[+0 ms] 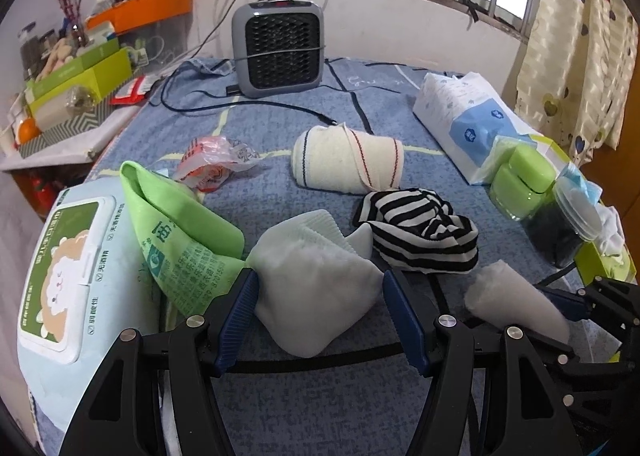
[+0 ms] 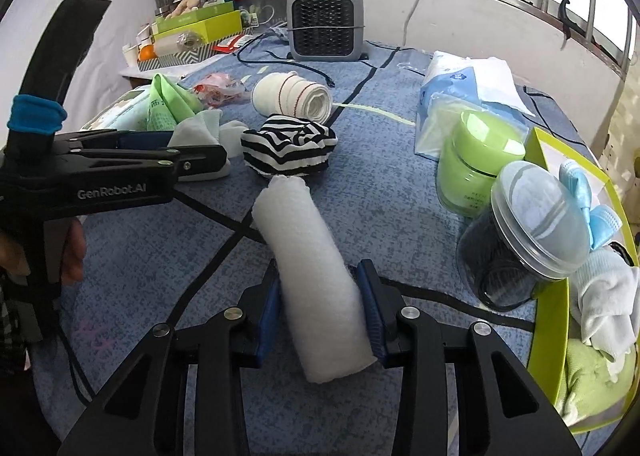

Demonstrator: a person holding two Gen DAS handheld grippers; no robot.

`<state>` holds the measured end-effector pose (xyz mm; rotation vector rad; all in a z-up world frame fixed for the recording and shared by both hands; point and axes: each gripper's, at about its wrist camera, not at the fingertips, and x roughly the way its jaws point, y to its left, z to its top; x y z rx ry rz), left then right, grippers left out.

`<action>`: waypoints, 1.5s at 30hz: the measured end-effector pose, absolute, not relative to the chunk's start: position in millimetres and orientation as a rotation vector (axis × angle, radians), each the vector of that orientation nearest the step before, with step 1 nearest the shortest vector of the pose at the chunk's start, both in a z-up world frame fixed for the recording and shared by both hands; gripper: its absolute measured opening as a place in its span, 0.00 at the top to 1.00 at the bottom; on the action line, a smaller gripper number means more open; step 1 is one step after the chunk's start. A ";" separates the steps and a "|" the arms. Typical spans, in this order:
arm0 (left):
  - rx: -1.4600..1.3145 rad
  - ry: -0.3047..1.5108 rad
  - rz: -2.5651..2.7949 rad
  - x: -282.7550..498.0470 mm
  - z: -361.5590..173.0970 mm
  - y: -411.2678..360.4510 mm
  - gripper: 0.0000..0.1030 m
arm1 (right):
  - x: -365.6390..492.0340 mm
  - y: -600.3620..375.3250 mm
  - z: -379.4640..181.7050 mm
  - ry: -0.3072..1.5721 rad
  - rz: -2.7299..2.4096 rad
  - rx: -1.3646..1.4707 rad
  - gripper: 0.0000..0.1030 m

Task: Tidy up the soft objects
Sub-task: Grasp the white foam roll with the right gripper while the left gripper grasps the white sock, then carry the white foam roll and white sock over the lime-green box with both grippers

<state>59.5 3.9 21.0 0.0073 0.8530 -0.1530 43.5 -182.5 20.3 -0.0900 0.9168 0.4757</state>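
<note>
A pale sock [image 1: 316, 288] lies on the blue bedcover between the fingers of my left gripper [image 1: 320, 304], which stands open around it. My right gripper [image 2: 322, 308] is shut on a white fluffy roll [image 2: 312, 276], with both blue pads pressed into its sides. The left wrist view shows that roll [image 1: 516, 304] at the lower right. A black-and-white striped cloth [image 1: 420, 232] lies just beyond the sock. Further back is a cream rolled towel [image 1: 348, 160]. In the right wrist view the left gripper [image 2: 200, 154] comes in from the left, over the sock [image 2: 200, 132].
A green box [image 2: 548, 336] holding socks stands at the right edge, with a clear jar [image 2: 520, 248] and a green jar [image 2: 476, 168] beside it. A wet-wipes pack [image 1: 64, 276] and a green bag [image 1: 176, 224] lie on the left. A grey heater [image 1: 280, 48] and cables are at the back, and a tissue pack [image 1: 460, 116] is at the back right.
</note>
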 end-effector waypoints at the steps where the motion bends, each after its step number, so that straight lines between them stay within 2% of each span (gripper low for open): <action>1: 0.010 0.857 -0.149 60.3 20.1 3.4 0.37 | 43.4 -182.7 20.6 0.916 0.476 -0.089 0.63; 7: 0.013 0.848 -0.143 61.4 18.6 2.0 0.38 | 42.7 -183.6 20.7 0.914 0.474 -0.086 0.63; 13: 0.029 0.840 -0.145 60.4 18.2 -1.0 0.49 | 42.8 -183.2 20.8 0.915 0.472 -0.085 0.63; 18: 0.050 0.821 -0.140 57.4 20.7 -2.7 0.62 | 42.5 -183.3 20.9 0.914 0.472 -0.084 0.63; 24: 0.066 0.810 -0.139 54.8 23.4 -3.9 0.69 | 41.8 -183.0 21.3 0.916 0.474 -0.087 0.63; 45: 0.053 0.748 -0.203 26.1 48.0 -16.3 0.69 | 27.8 -194.8 37.7 0.862 0.436 -0.022 0.64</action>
